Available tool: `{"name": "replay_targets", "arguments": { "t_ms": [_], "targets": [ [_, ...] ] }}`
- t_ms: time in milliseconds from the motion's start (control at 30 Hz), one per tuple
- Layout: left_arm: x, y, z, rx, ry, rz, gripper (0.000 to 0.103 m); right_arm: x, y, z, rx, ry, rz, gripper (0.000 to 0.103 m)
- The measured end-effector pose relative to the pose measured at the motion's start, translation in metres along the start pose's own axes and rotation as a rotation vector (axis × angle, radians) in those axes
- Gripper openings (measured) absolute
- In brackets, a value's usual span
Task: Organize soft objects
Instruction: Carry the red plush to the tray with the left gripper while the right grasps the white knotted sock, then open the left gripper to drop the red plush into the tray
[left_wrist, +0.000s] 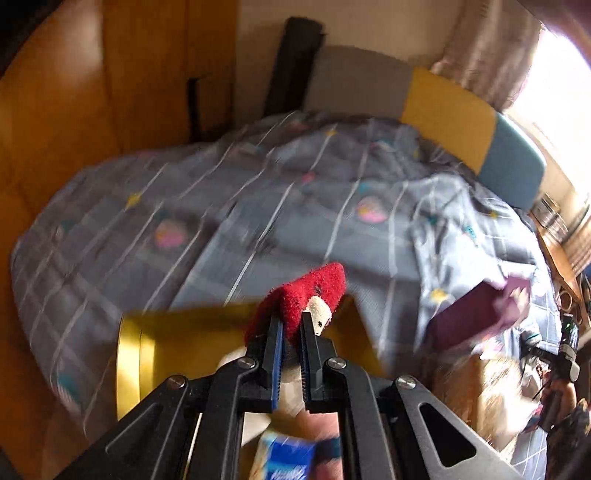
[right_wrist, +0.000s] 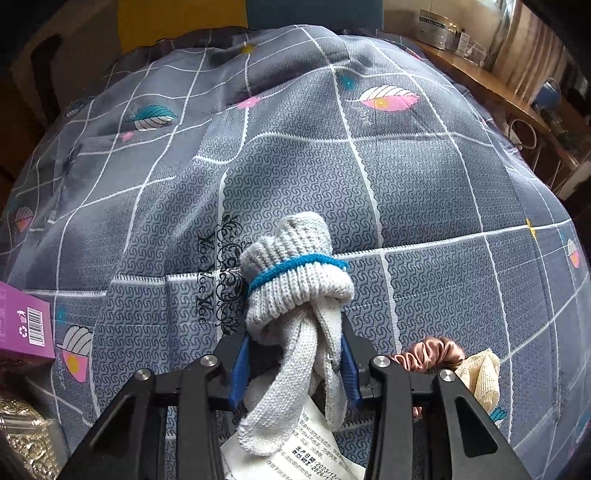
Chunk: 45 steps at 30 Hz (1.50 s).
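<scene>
Red fuzzy sock sits pinched between the fully closed jaws of the left gripper, above the grey quilt, near a yellow box. Right wrist: grey knitted gloves, bundled, lie on the quilt with the right gripper closed partway around them, a pink scrunchie to the right.

Left gripper clamped shut; right gripper closed, both angled downward.

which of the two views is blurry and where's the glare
Left wrist view: motion blur smears the bedspread and yellow box, window glare blows out the top right; the left gripper and its red sock stay sharp. Right wrist view: crisp, evenly lit, fisheye-bowed grid lines.
</scene>
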<state>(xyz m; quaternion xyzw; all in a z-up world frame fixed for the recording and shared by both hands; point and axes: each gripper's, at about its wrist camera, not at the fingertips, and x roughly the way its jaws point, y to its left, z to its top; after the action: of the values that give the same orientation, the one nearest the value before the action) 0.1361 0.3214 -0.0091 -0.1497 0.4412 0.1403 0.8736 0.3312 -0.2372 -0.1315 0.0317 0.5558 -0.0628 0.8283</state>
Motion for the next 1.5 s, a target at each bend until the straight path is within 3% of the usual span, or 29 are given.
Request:
{"name": "replay_targets", "arguments": {
  "t_ms": [133, 367, 467, 533, 700, 1000, 1500],
  "targets": [
    [0.002, 0.027, -0.044, -0.056, 0.041, -0.005, 0.007, 0.000, -0.004, 0.000, 0.007, 0.014, 0.013, 0.041],
    [0.006, 0.035, -0.098, -0.007, 0.061, 0.052, 0.008, 0.003, 0.000, 0.005, 0.003, 0.042, -0.019, 0.041],
    [0.003, 0.034, -0.115, 0.024, 0.053, 0.076, 0.016, 0.004, 0.003, 0.005, -0.003, 0.043, -0.032, 0.041],
    [-0.003, 0.030, -0.125, 0.055, 0.031, 0.101, 0.027, 0.004, 0.006, 0.005, -0.008, 0.042, -0.044, 0.041],
    [-0.030, 0.025, -0.132, 0.084, -0.054, 0.123, 0.036, 0.003, 0.015, 0.002, -0.038, 0.015, -0.081, 0.038],
    [-0.072, 0.006, -0.131, 0.146, -0.169, 0.112, 0.038, -0.003, 0.030, -0.007, -0.068, -0.002, -0.117, 0.030],
    [-0.111, -0.023, -0.147, 0.294, -0.282, 0.116, 0.038, -0.043, 0.068, -0.024, -0.108, -0.049, -0.014, 0.030]
  ]
}}
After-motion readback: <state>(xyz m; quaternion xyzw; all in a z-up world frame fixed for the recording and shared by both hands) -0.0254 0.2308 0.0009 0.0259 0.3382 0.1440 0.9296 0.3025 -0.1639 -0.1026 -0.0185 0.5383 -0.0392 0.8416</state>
